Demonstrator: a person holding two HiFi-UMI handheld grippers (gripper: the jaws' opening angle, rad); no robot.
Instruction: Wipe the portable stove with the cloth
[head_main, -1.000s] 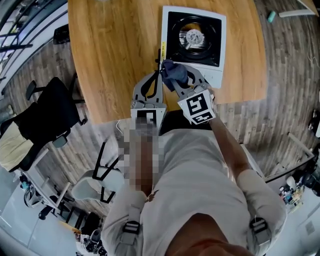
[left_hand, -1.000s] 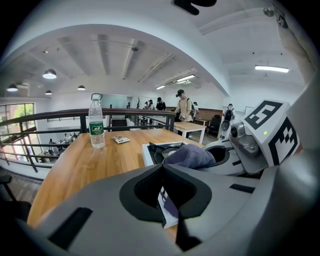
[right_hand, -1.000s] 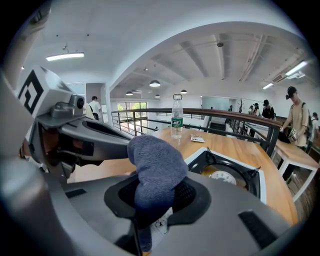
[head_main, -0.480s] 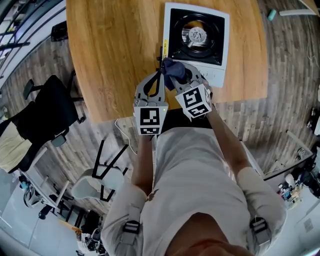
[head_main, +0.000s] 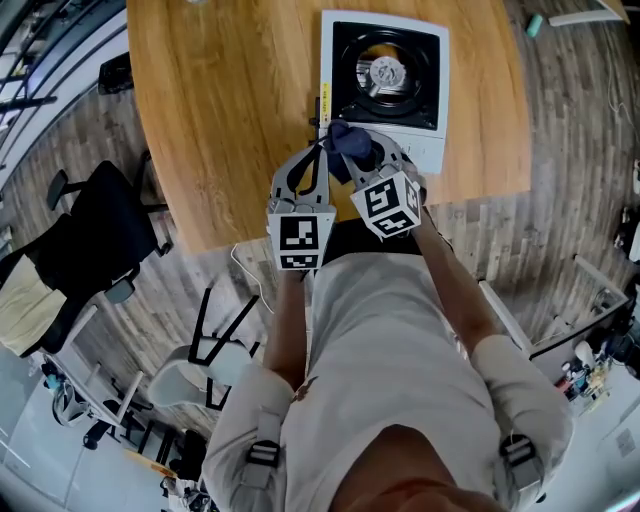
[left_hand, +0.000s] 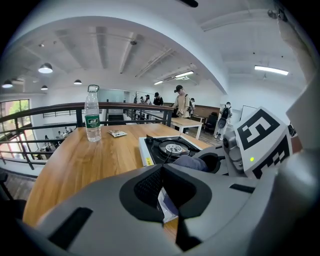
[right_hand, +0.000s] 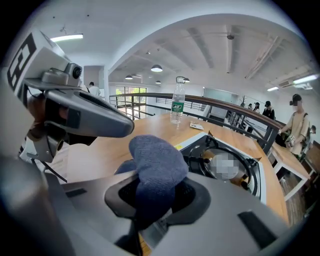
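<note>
— Where is the cloth at this moment?

— I hold it in my right gripper (head_main: 353, 152). The jaws are closed on the blue cloth (head_main: 349, 139), and a rounded lump of it stands out in front of them. It hangs at the near left corner of the portable stove (head_main: 431, 154), which sits on the wooden table (head_main: 220, 100). I cannot tell if it already touches the white casing.

— And your other hand?

— My left gripper (left_hand: 162, 169) has its jaws pressed together with nothing between them. It waits just beside the right one, at the left edge of the stove.

— How do you think the cloth will handle?

— I judge it soft and light. It folds easily and gives no resistance, so I take it by the bunched middle, as now, and leave the free lump in front to press on the surface. The stove also looks rather light. I think it may slide on the table when I push, so the left gripper could steady it. The pan supports in the black recess are stiff and may catch the fibres.

— What differs from one second ago?

— Very little. The cloth stays at the same corner and both grippers keep the same grip. Only the marker cube of the right gripper sits slightly nearer to the left one, and wiping of the top is not yet begun.
</note>
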